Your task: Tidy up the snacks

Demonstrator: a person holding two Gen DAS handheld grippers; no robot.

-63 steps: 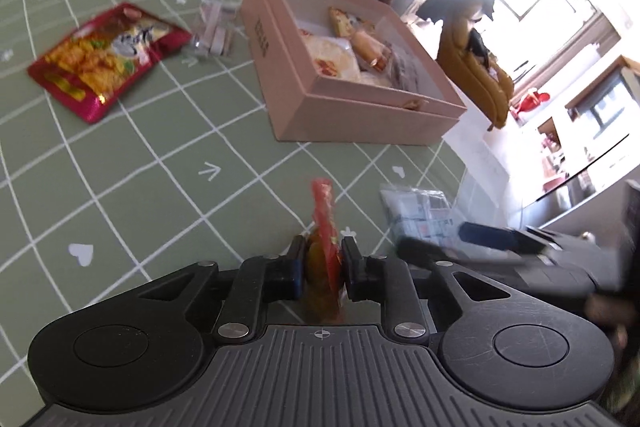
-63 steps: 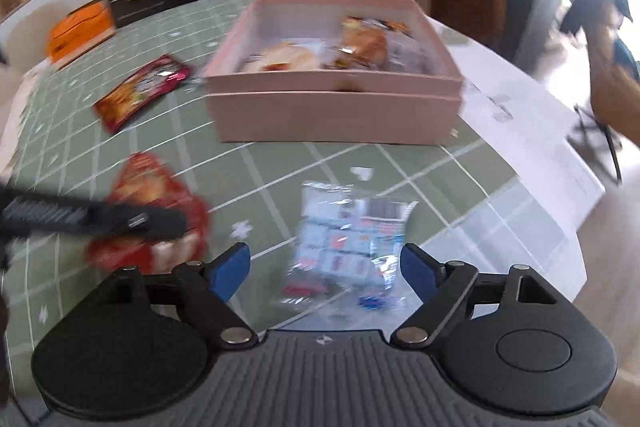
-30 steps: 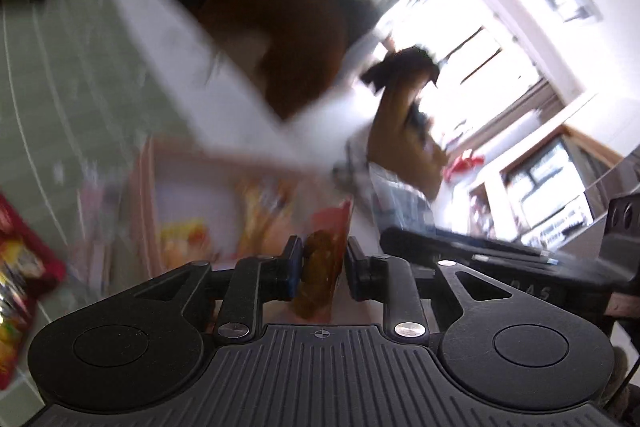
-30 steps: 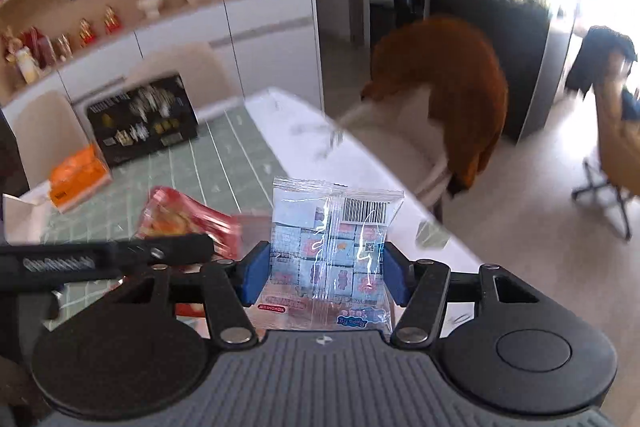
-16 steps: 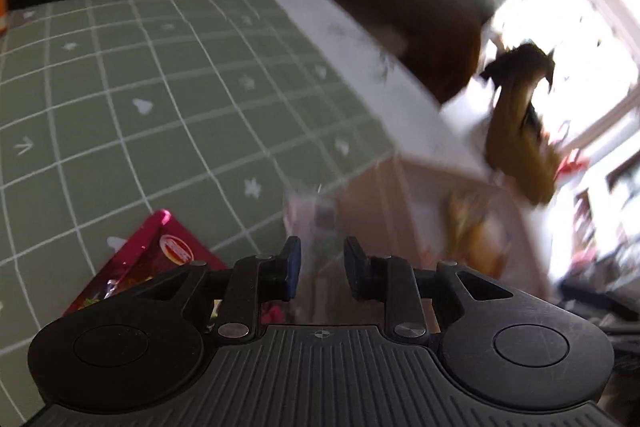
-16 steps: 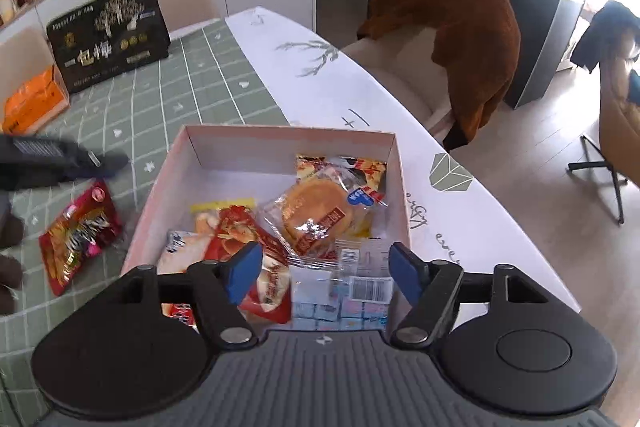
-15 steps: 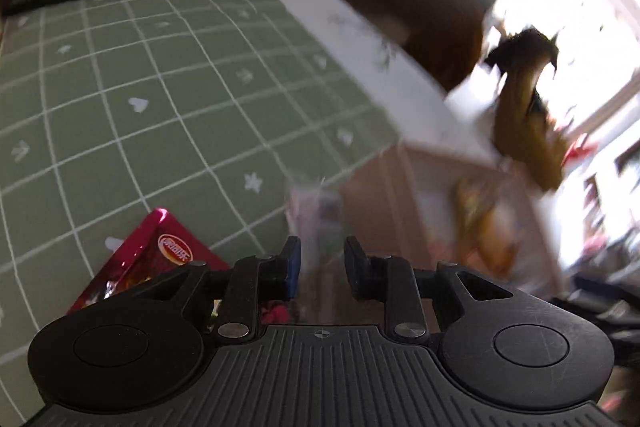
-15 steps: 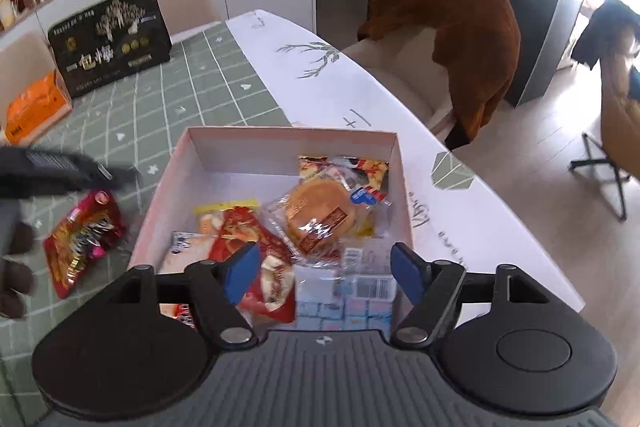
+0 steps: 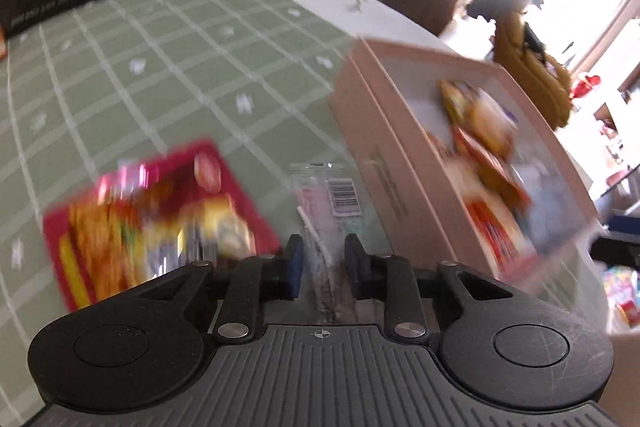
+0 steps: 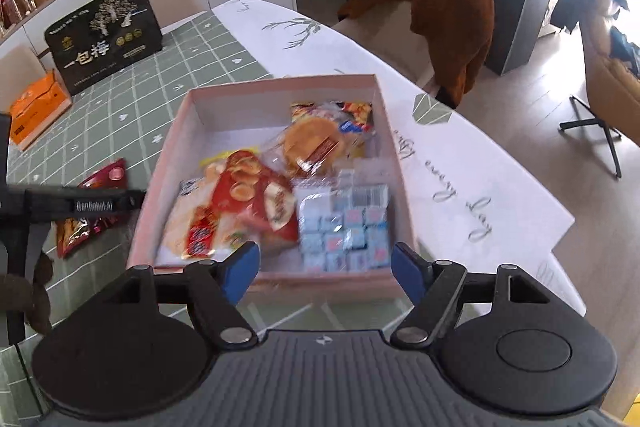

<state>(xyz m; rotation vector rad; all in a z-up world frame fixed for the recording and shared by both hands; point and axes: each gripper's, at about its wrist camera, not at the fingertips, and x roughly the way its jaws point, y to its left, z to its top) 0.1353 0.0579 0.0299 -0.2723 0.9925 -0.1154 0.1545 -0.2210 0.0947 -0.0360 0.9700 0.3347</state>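
Observation:
An open pink box (image 10: 384,131) holds several snack packs, among them a blue-and-white candy pack (image 10: 344,227) lying free in its near right corner. Just above the box's near wall my right gripper (image 10: 324,269) hangs open, with nothing between its pads. My left gripper (image 9: 324,265) points down at the table left of the pink box (image 9: 384,167). Its jaws stand narrowly apart over a clear packet with a barcode (image 9: 338,191), whose near end runs into the gap. A red snack bag (image 9: 152,219) lies just left of that packet. The left gripper (image 10: 100,205) also shows in the right wrist view.
A black gift box (image 10: 104,35) and an orange box (image 10: 36,107) stand at the far side of the green checked cloth (image 9: 160,59). A white runner (image 10: 460,171) covers the table's right edge. A brown chair (image 10: 432,7) stands beyond it.
The right gripper let the blue-and-white pack drop into the box and its jaws widened. The left gripper lost its red snack, then swung left and down over the clear packet.

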